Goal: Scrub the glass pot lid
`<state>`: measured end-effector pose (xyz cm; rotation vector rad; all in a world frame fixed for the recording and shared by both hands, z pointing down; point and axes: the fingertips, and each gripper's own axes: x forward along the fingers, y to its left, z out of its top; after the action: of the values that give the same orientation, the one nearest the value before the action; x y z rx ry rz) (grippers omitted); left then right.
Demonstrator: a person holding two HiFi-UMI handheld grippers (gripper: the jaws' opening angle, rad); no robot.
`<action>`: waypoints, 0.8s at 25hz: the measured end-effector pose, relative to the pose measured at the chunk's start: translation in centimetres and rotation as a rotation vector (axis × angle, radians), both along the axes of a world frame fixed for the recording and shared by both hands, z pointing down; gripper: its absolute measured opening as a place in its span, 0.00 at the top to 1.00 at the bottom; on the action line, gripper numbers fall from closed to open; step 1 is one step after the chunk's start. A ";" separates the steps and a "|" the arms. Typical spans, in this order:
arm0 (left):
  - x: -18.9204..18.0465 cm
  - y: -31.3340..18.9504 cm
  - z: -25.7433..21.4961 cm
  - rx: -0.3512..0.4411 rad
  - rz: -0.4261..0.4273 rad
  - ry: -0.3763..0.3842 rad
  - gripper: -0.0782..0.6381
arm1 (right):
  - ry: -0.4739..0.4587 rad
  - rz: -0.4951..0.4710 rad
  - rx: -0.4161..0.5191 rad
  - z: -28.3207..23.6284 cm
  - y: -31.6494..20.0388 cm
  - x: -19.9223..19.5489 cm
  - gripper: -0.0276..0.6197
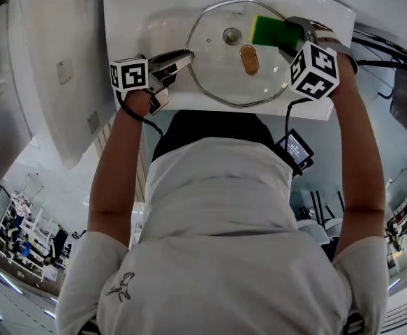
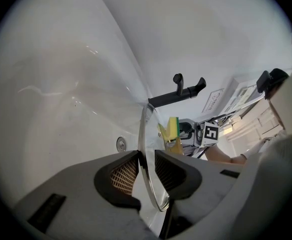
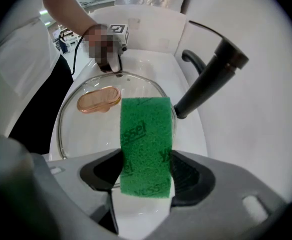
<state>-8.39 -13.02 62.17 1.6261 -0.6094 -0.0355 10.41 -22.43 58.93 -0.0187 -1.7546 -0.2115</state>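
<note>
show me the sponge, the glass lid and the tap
sponge (image 3: 146,144), right gripper view, middle of its green scouring face
glass lid (image 1: 213,68), head view, clear glass in its left half
tap (image 3: 209,80), right gripper view, middle of its black arm

Just ahead and to the right of the right gripper's (image 3: 146,165) jaws, the black faucet (image 3: 211,79) slants over the glass pot lid (image 3: 75,134) and bars our way. Ahead and to the left, the lid's copper handle (image 3: 98,100) stands up. Between them we see bare glass to cross.

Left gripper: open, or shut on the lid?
Shut: fingers of the left gripper pinch the rim of the glass pot lid from both sides.
</note>
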 end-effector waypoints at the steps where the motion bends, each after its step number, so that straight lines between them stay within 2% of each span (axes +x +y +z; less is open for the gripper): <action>1: 0.0 0.0 0.0 -0.002 -0.001 -0.002 0.75 | 0.005 0.013 -0.004 0.1 0.3 0.5 0.50; 9: 0.3 0.1 -0.4 -0.018 -0.028 0.012 0.75 | 0.016 0.183 -0.007 0.1 3.7 3.9 0.50; 20: 0.4 0.0 -0.5 -0.025 -0.067 0.045 0.76 | -0.021 0.551 -0.022 0.2 10.3 5.6 0.50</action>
<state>-8.00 -12.99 61.63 1.5760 -0.6265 -0.1129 16.03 -12.12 59.08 0.4472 -1.7158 0.2107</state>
